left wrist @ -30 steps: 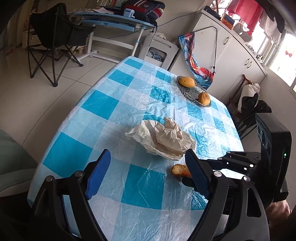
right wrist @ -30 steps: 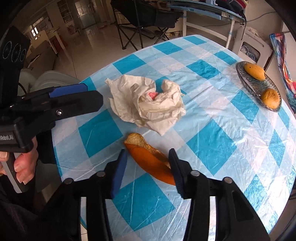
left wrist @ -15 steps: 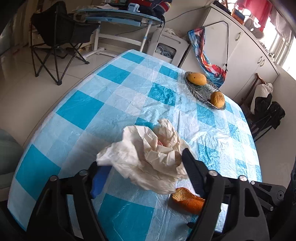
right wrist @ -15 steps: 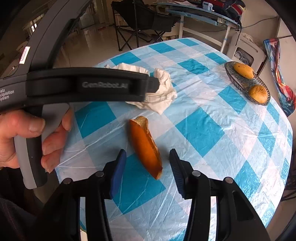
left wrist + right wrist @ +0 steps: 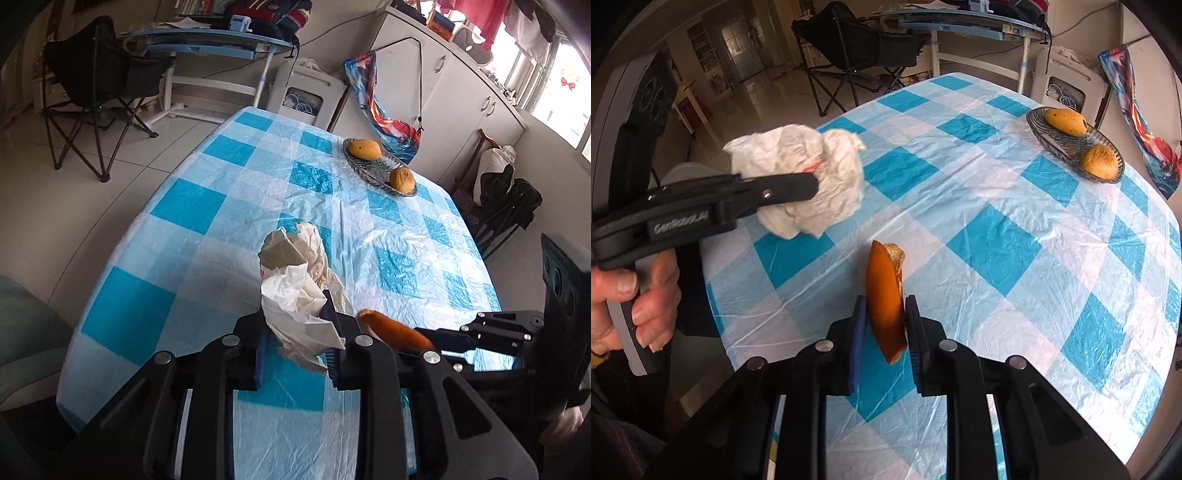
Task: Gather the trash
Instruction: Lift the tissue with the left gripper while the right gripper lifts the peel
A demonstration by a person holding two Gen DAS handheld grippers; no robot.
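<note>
Left wrist view: your left gripper (image 5: pixel 295 347) is clamped on the crumpled paper (image 5: pixel 299 291), held above the table (image 5: pixel 207 221) — pickup looks done; next you need a bin, which is nowhere visible.

Right wrist view: your right gripper (image 5: pixel 884 325) pinches the orange peel (image 5: pixel 884 291) — whether it's lifted clear is hard to tell.

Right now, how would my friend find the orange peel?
Find the checked table. At its near edge, the right claw pinches a curved peel. It is orange and smooth, unlike the crumpled white paper in the left claw or the two round fruits in the far dish.
</note>
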